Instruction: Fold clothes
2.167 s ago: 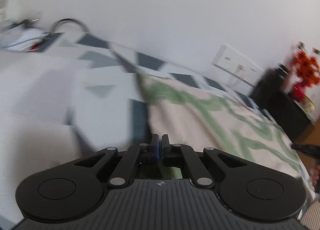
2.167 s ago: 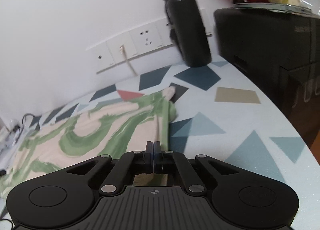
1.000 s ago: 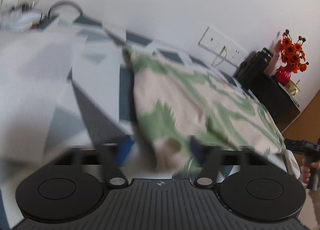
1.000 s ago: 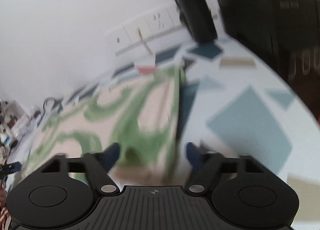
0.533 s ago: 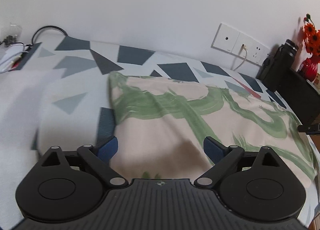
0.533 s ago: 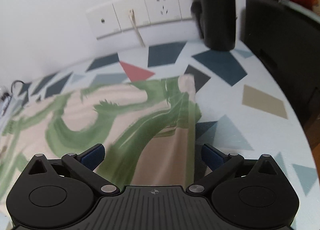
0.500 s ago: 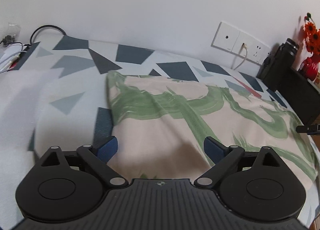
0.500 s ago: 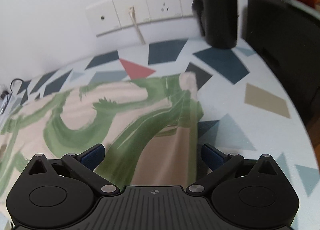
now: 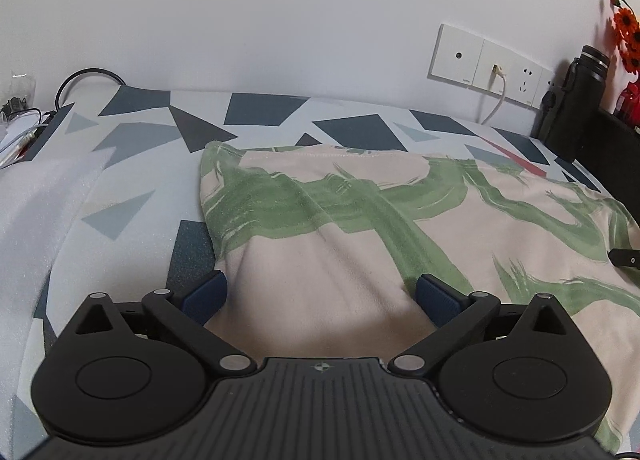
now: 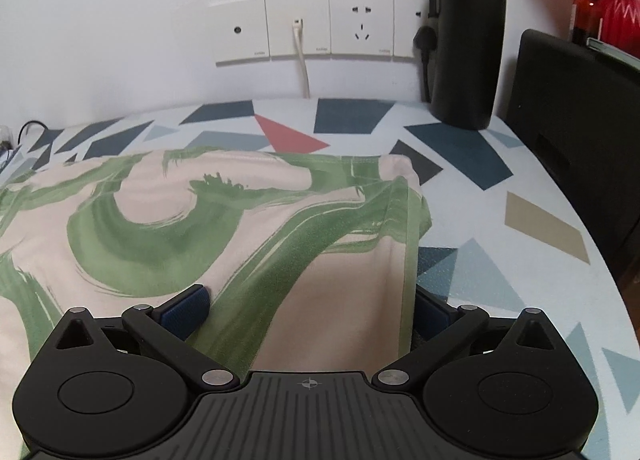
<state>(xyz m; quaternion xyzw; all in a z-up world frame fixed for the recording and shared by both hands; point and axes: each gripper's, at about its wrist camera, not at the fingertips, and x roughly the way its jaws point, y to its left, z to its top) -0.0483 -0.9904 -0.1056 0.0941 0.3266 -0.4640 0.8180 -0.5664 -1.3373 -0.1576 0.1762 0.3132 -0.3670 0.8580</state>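
While both jaws stand spread, the left hand-held gripper (image 9: 320, 294) and right hand-held gripper (image 10: 310, 308) straddle the garment's (image 9: 400, 228) near edge on the desk (image 10: 500, 188).

So the bench (image 9: 256, 124) has a pale cover with a geometric print: dark blue, grey and teal triangles and blocks, plus one red triangle (image 10: 288, 136) and a tan patch (image 10: 544, 226) toward the right side. Spread flat across the middle is a cream garment with green brush-stroke swirls (image 9: 400, 228), its far hem running roughly along the wall. A black bottle (image 10: 466, 40) stands upright at the back right corner, right next to a black box thing (image 10: 580, 108). On the left there's a white foamy sheet (image 9: 36, 204) and some tangled cables (image 9: 24, 120).
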